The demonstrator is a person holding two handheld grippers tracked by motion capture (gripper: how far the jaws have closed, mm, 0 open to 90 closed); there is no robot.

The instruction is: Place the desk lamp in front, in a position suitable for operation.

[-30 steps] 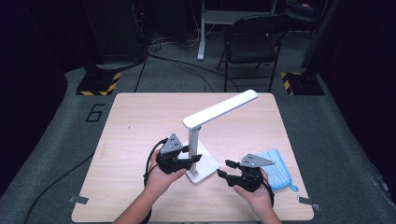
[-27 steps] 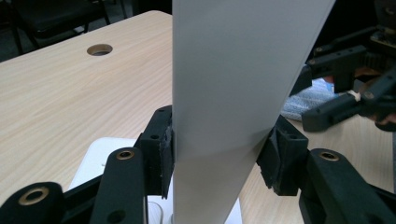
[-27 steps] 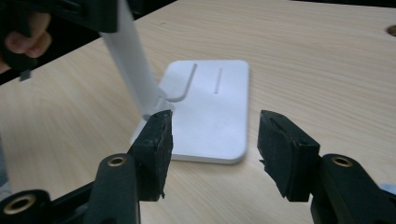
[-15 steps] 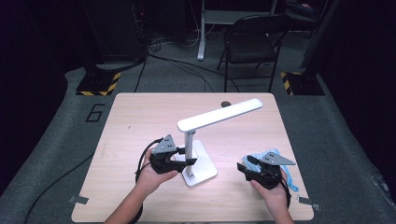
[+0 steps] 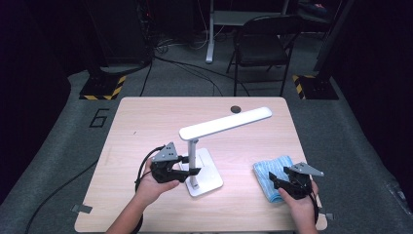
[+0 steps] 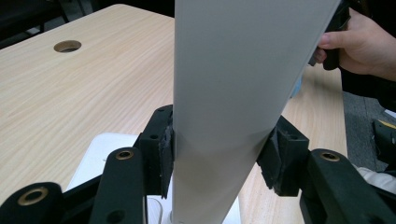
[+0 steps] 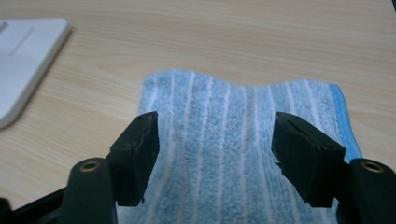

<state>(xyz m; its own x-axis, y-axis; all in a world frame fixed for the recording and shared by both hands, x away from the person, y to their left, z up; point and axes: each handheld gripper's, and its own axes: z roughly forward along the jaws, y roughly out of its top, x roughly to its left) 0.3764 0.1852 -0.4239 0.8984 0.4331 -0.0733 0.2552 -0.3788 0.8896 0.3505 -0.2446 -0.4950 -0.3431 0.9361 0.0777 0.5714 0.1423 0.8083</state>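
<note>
White desk lamp (image 5: 204, 151), with its flat rectangular base, slim upright post and long flat head, stood near the middle of the pale wood-grain table (image 5: 141, 122), a little toward the person's edge. At the left of the high view, the left gripper (image 5: 191, 165), black with a grey three-cornered plate on top, was held in the person's left hand (image 5: 153, 187) and reached sideways to the lamp's post just above the base. In the left gripper view its two jaws pressed against either side of the white post (image 6: 229, 107), gripping it. The lamp's head slanted up and away toward the far right, ending close to a small dark round hole (image 5: 235, 108) in the tabletop near the far edge.

Farther right, a light blue striped terry cloth (image 5: 270, 171) lay flat on the table near the right edge, well apart from the lamp's base. The right gripper (image 5: 272, 181), held in the person's right hand (image 5: 301, 207), hovered over the cloth's near end. In the right gripper view its jaws stood wide apart with the cloth (image 7: 243, 140) showing between them; whether the tips touched it could not be told.
</note>
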